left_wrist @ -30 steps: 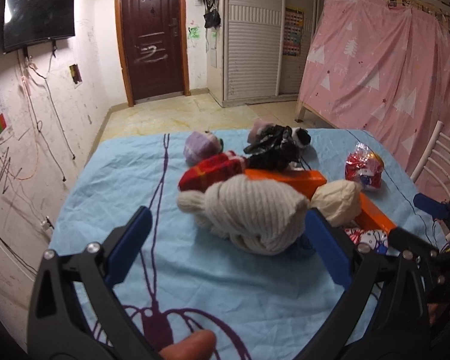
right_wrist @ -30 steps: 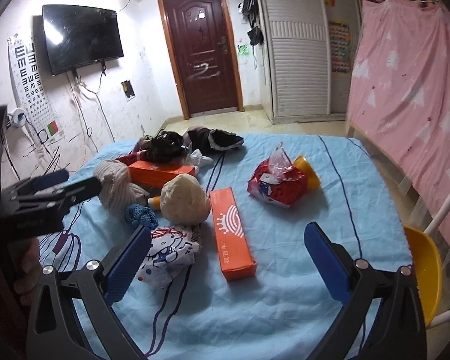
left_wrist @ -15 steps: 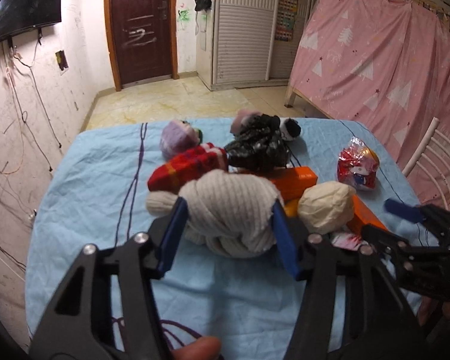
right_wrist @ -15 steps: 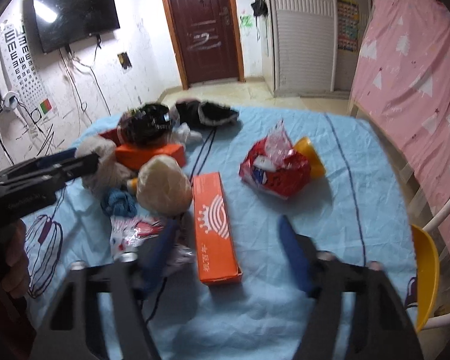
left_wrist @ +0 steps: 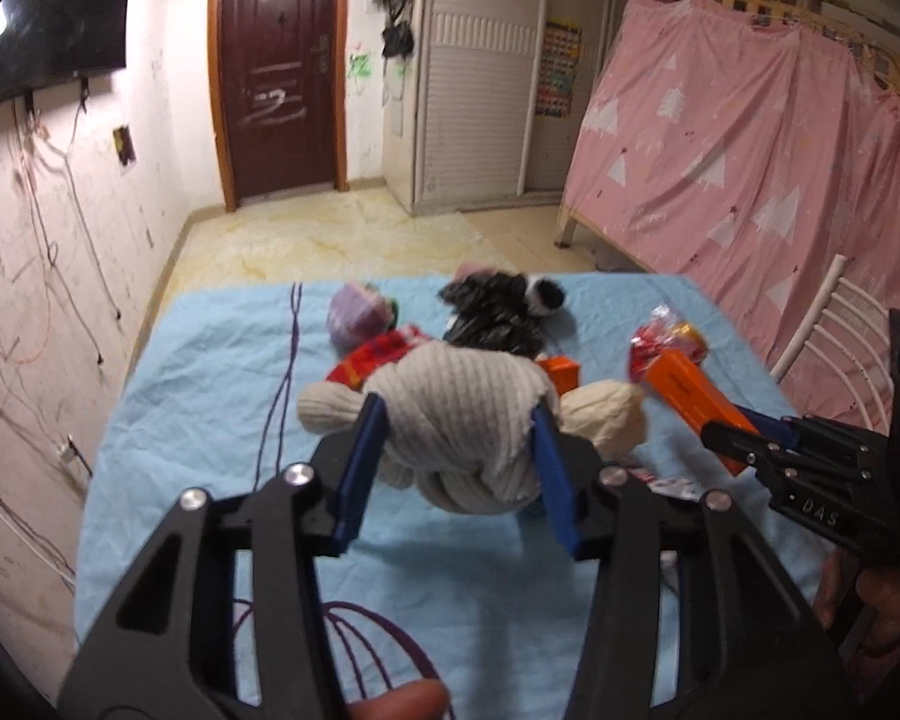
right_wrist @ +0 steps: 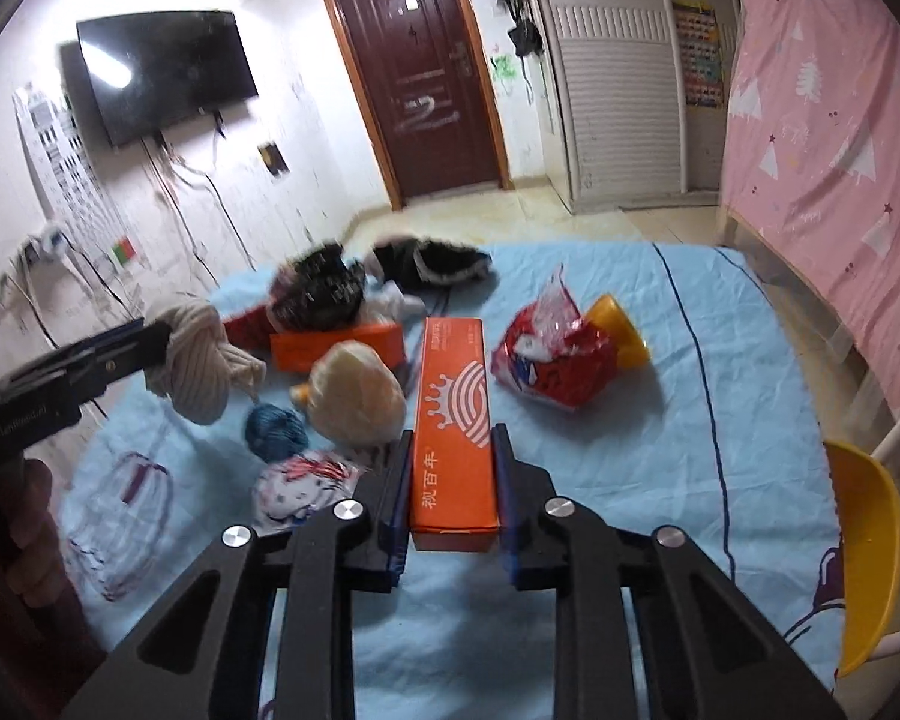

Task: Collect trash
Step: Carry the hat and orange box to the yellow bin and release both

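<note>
My left gripper (left_wrist: 457,420) is shut on a knotted cream knit cloth (left_wrist: 462,414) and holds it above the blue tablecloth (left_wrist: 210,372); it also shows in the right wrist view (right_wrist: 195,354). My right gripper (right_wrist: 453,450) is shut on a long orange box (right_wrist: 456,420), lifted off the table; the box also shows in the left wrist view (left_wrist: 690,402). A red snack wrapper (right_wrist: 549,354) with a yellow cup (right_wrist: 618,330) lies to the right of the box.
A second orange box (right_wrist: 336,345), a cream ball (right_wrist: 357,399), a blue yarn ball (right_wrist: 276,432), a printed white cloth (right_wrist: 297,480), black clothes (right_wrist: 426,261) and a red cloth (left_wrist: 378,354) lie on the table. A yellow chair (right_wrist: 870,546) stands at the right edge.
Both grippers have closed: the left on the cream knit cloth, the right on the long orange box. Both things have been lifted off the tablecloth.
</note>
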Demonstrator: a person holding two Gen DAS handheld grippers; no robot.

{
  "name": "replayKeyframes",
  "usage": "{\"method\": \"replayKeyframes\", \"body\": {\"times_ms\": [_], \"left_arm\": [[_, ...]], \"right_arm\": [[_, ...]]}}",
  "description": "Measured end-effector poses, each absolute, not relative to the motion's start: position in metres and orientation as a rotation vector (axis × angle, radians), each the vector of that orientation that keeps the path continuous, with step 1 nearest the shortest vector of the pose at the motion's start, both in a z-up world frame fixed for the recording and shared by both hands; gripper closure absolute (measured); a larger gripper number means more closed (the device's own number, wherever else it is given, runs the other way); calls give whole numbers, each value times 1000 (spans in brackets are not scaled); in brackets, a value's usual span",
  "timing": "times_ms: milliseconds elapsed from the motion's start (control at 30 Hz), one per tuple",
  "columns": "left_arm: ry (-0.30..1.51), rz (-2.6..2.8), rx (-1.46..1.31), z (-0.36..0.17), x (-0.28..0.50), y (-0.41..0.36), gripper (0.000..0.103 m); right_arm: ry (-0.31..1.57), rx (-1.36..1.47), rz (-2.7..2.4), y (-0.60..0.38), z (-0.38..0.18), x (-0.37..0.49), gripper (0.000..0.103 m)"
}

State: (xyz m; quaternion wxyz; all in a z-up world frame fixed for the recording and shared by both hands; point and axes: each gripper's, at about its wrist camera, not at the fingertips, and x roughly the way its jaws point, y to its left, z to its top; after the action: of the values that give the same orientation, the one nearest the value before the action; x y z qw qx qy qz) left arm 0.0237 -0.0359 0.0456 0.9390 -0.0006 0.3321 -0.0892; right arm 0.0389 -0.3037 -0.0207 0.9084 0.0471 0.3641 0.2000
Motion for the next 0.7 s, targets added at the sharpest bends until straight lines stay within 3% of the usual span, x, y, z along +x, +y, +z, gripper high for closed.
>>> {"method": "replayKeyframes", "body": {"times_ms": [333, 700], "left_arm": [[582, -315, 100, 90, 12, -112, 57], [613, -536, 246, 99, 44, -276, 57]], "right_arm": [[608, 149, 340, -359, 23, 10, 86], [468, 211, 91, -483, 53, -29, 86]]}}
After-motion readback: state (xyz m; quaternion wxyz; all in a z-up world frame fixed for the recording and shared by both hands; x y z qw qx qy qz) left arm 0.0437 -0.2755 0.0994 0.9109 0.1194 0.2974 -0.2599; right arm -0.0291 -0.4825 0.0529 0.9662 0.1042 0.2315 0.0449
